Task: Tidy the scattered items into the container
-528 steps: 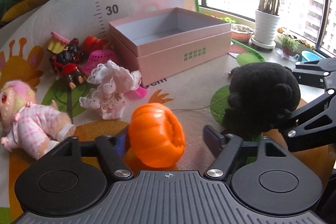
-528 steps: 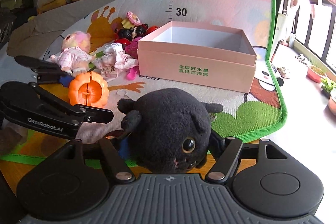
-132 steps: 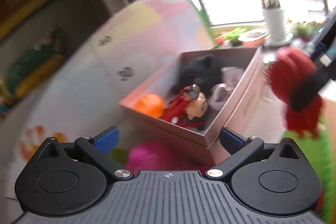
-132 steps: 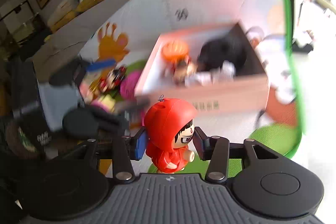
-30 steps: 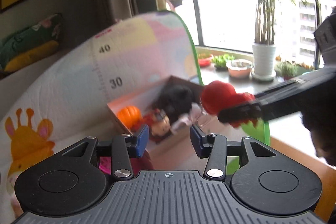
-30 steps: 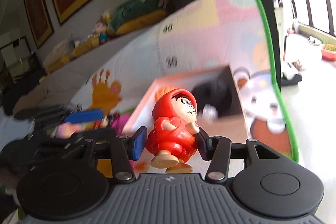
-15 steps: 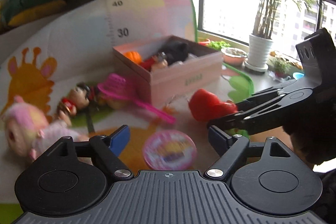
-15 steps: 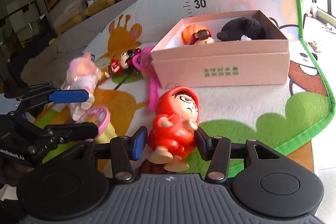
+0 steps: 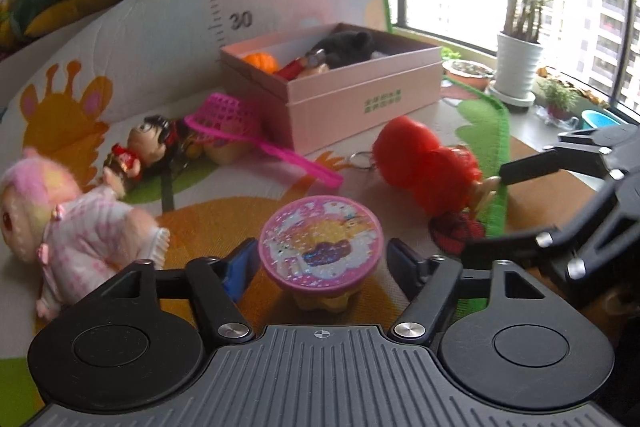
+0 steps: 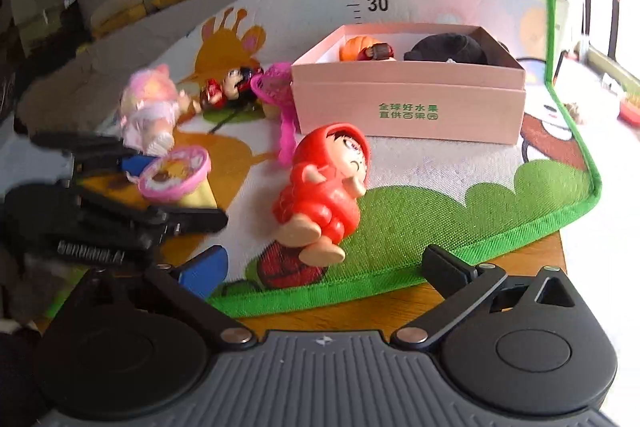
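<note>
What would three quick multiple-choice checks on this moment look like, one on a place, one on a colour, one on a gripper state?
1. Where is the red hooded doll?
A. inside the pink box
B. on the play mat in front of the box
C. clamped in the right gripper

2. What colour is the lid of the toy cup between the left gripper's fingers?
A. green
B. pink
C. black

3. How does the right gripper stand?
A. open, holding nothing
B. shut on the doll
C. shut on the cup

Answers:
1 B: the doll lies on the play mat, short of the pink box.
2 B: the glittery top is rimmed in pink.
3 A: its fingers are spread wide, clear of the doll.
</note>
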The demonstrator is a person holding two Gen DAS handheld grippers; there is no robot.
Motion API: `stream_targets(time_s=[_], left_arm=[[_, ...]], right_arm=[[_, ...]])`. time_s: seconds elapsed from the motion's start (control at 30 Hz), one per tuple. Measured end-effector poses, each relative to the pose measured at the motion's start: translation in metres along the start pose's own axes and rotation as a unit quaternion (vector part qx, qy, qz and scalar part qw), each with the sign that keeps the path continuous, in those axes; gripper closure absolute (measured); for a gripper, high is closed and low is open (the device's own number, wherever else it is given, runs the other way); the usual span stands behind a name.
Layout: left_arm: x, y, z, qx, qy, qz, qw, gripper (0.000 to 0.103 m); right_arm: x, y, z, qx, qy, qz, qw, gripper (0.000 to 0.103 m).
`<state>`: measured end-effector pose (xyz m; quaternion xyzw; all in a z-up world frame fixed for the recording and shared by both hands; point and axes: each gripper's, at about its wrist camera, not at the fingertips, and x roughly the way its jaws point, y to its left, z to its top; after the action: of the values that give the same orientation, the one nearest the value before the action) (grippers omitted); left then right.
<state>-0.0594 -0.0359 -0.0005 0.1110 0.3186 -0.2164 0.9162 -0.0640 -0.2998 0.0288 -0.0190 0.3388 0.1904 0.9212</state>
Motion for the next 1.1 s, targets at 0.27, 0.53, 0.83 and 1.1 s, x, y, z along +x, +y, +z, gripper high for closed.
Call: stream_targets(time_s=[0.27,0.53,0.83,1.1], left_arm=[[-0.001,0.003,0.000,-0.011,0.003,0.006,0.9999,0.043],[-0.007,0.010,0.001,-0.022,-0.006,0.007,0.9997,0.048],[-0.006,0.011,0.001,-0.020,-0.013,0.010,0.9997,0.048],[-0.017,0.003,0.008,-0.009,-0.020,-0.007,0.9997,0.056]], right_arm=[[0.003,0.011,0.000,-0.036,0.020,-0.024,0.999,0.000],[-0.005,0.012,0.008,-0.035,-0.045,-0.039,0.998,0.007],[0.023,0.002,0.027,-0.018,-0.003,-0.014,1.000,0.053],[-0.004,0.001,0.017,-0.008,-0.002,-0.004,1.000,0.053]])
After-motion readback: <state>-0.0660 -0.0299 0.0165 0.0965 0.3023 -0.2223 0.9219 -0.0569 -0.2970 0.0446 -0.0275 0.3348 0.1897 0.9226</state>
